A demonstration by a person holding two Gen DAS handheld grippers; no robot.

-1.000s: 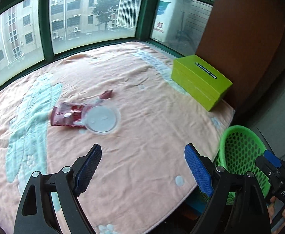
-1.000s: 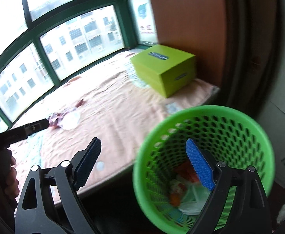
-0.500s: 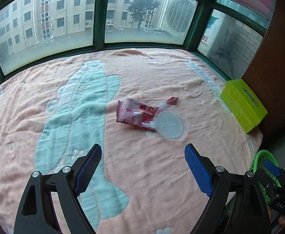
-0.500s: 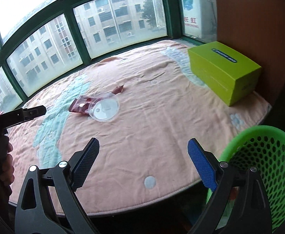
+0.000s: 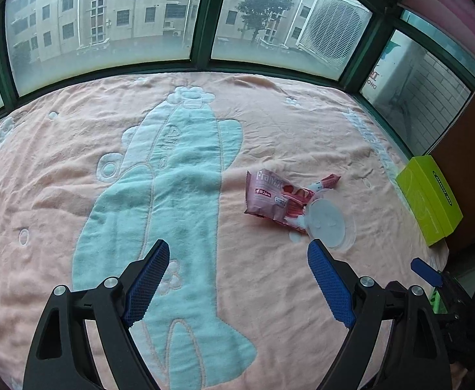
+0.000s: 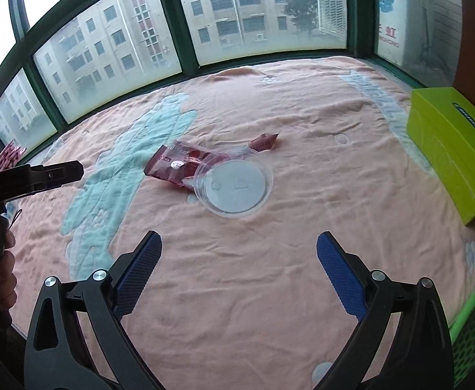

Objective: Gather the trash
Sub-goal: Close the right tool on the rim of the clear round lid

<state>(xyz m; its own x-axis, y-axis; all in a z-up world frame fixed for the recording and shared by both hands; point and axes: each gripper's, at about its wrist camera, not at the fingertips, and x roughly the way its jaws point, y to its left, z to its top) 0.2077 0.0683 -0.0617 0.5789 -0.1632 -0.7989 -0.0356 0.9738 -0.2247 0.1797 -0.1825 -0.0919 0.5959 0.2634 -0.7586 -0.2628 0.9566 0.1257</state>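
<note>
My right claw (image 6: 239, 256) is opening over the blanket (image 6: 270, 276) — nothing between its jaws. It faces the clear lid (image 6: 234, 187) overlapping the red wrapper (image 6: 179, 162) farther off; my left claw (image 5: 237, 266) hangs spread, empty.

From my right cam I'm looking down over a peach blanket (image 6: 237, 276) with a pale teal cartoon shape on it, spread along a bay window with green frames. My right tool (image 6: 239, 260) hangs over bare blanket, jaws opening, nothing between them. Further out lies a red snack wrapper (image 6: 175, 164), with a clear plastic lid (image 6: 234, 185) overlapping its right end and a small red sachet (image 6: 263, 141) just behind. A lime green box (image 6: 452, 149) sits at the right, a green mesh basket (image 6: 474, 328) pokes in bottom right, and my left tool (image 6: 58, 172) shows at the left edge.
</note>
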